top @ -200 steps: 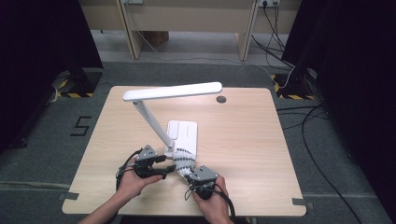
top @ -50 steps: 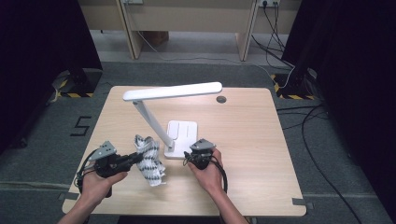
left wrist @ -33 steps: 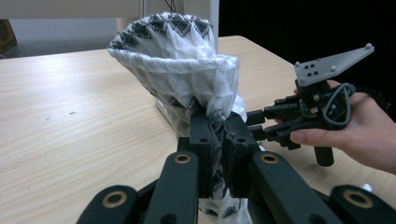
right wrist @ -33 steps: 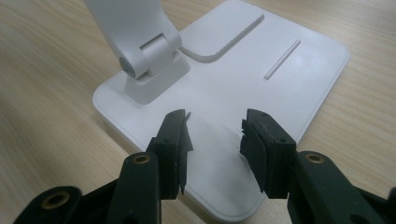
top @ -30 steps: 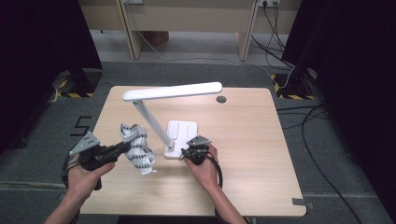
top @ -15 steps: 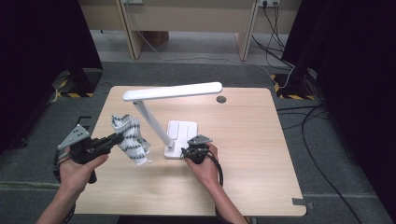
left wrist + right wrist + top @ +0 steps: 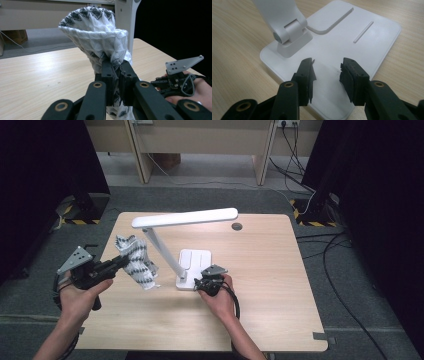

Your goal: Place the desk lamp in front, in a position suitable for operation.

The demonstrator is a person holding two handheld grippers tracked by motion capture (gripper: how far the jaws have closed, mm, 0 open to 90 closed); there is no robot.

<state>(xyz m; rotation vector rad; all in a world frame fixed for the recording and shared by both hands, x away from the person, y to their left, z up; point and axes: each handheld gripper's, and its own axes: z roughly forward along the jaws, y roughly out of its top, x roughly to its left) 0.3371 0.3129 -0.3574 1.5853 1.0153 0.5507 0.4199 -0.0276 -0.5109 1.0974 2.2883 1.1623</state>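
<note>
We risk dragging the black-and-white patterned knit cloth [image 7: 136,261], pinched tight in our left gripper [image 7: 119,262], into the white plastic desk lamp [image 7: 185,244] beside it, toppling the lamp because our right gripper [image 7: 326,76] hovers half open and empty over its base.

Light wood table [image 7: 280,285] w/ rounded corners sits on grey carpet [image 7: 350,285]; small round grommet hole [image 7: 237,226] near its far edge. Beyond the far edge, a pale wood desk [image 7: 200,140] on two legs, cables [image 7: 300,150] trailing across the floor. Black curtains [image 7: 380,195] on both sides, yellow-black hazard tape [image 7: 305,217] at their feet.
</note>
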